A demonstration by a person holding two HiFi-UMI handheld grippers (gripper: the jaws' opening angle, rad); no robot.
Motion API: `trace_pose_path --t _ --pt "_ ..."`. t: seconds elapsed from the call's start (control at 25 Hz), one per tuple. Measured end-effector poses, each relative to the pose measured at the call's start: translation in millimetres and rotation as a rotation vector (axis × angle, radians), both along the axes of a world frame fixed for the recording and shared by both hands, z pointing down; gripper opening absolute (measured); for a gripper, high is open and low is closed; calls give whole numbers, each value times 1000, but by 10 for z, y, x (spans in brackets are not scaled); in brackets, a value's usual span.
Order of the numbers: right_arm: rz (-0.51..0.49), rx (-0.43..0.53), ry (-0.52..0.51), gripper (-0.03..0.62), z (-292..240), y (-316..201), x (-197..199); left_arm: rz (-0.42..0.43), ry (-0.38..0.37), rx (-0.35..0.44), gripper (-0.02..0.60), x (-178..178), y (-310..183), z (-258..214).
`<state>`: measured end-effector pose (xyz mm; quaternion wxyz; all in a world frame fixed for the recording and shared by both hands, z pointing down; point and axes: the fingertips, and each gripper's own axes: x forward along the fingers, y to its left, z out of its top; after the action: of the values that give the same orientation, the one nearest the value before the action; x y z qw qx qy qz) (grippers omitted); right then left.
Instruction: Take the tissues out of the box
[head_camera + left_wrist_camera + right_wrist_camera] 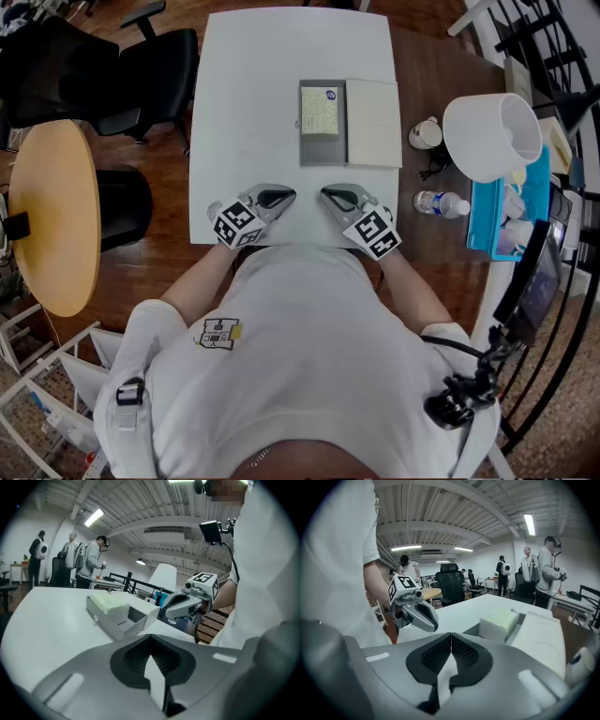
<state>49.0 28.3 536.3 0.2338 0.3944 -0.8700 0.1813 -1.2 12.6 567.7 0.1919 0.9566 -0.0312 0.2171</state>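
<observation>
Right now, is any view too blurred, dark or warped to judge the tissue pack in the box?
Head view: sharp, evenly lit, tissue pack plain in the box. Left gripper view: fisheye-bent, dark corners, pack readable. Right gripper view: same bending, bright ceiling strips, pack clear.

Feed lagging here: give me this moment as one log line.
left gripper: shut, empty | right gripper: shut, empty | tissues: in open box | task: not started
</observation>
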Motion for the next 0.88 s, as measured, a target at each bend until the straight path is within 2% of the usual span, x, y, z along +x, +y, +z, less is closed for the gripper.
trace_pose_path --t 0.12,0.2,0.24,0.28,0.32,0.52,0.68,0.88 --pt "82 43 13 21 -186 -455 339 -53 14 49 0 144 -486 -57" --pt "136 55 10 73 -258 -787 548 -93 35 69 0 249 -819 -137" --pt "162 50 8 120 -268 -951 647 -111 47 70 0 303 -968 -180" --pt "186 39 7 175 -264 -1113 739 -128 59 65 3 360 -1106 -218" --pt "209 25 10 198 -251 -1275 825 -145 71 54 3 416 -1238 -249" --pt "256 -56 23 276 -124 -1898 1079 -200 95 -2 39 605 -1671 -288" --pt "246 -100 15 276 -92 -2167 1215 -109 88 -39 40 731 -1506 -310" --pt "152 -167 50 291 19 -2380 1216 55 56 -79 40 887 -946 -303"
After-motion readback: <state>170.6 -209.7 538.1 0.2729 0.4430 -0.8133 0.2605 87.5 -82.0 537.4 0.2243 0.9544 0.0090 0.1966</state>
